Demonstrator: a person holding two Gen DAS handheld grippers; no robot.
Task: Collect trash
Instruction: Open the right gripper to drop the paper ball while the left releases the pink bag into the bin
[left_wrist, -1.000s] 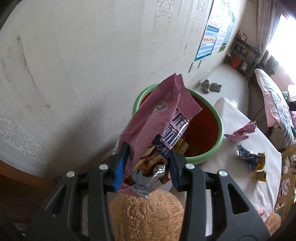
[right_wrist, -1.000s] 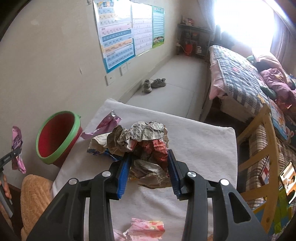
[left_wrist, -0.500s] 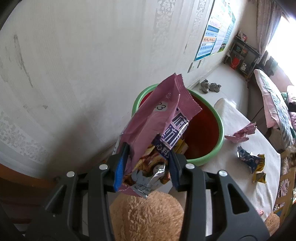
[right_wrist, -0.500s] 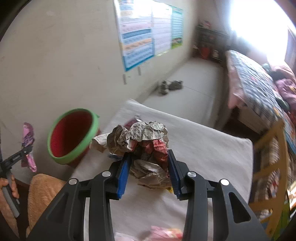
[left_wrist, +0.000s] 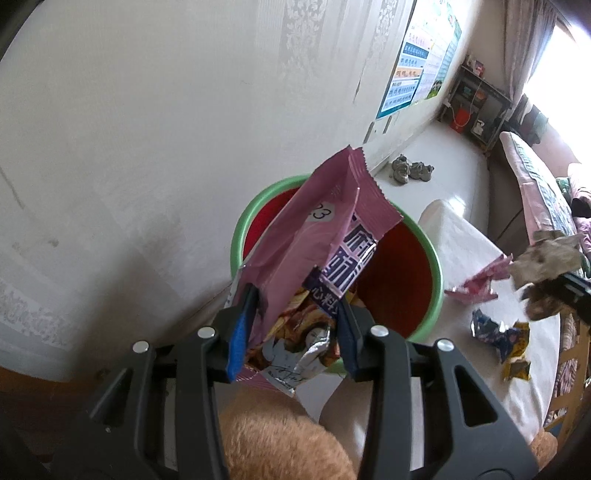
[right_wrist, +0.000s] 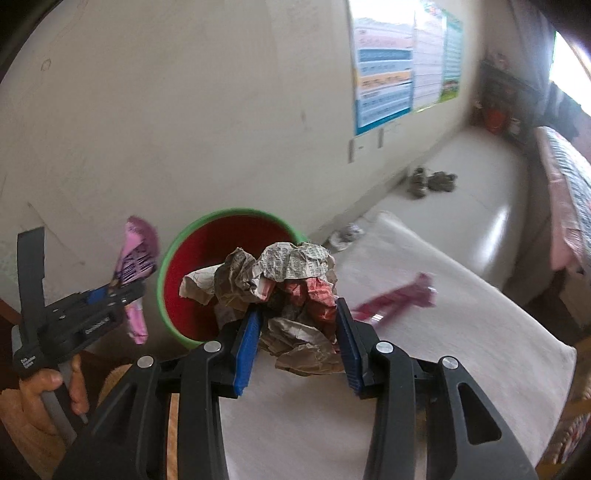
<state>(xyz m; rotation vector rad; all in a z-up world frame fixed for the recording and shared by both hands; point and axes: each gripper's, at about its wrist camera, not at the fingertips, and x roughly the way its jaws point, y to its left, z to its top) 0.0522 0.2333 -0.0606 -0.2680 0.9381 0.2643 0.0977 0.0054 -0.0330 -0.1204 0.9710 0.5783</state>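
left gripper (left_wrist: 295, 332) clamped on a light, crinkly, slippery snack bag (left_wrist: 314, 266) by its lower end above the bin (left_wrist: 432, 266), right gripper (right_wrist: 297, 343) squeezing a soft, springy paper wad (right_wrist: 288, 291) mid-bulk just beside it, over the surface (right_wrist: 443, 350).

**Where everything sits**

We see the green-rimmed red plastic bin (left_wrist: 399, 273) at the white cloth-covered tabletop (right_wrist: 424, 332) edge, against the wall. The left hand-held gripper (left_wrist: 293, 325) holds a pink snack wrapper (left_wrist: 317, 251) before the bin; the right hand-held gripper (right_wrist: 295, 336) holds a crumpled newspaper wad (right_wrist: 288, 291) right of it. Behind, a pink wrapper (right_wrist: 395, 301) lies on the tabletop.
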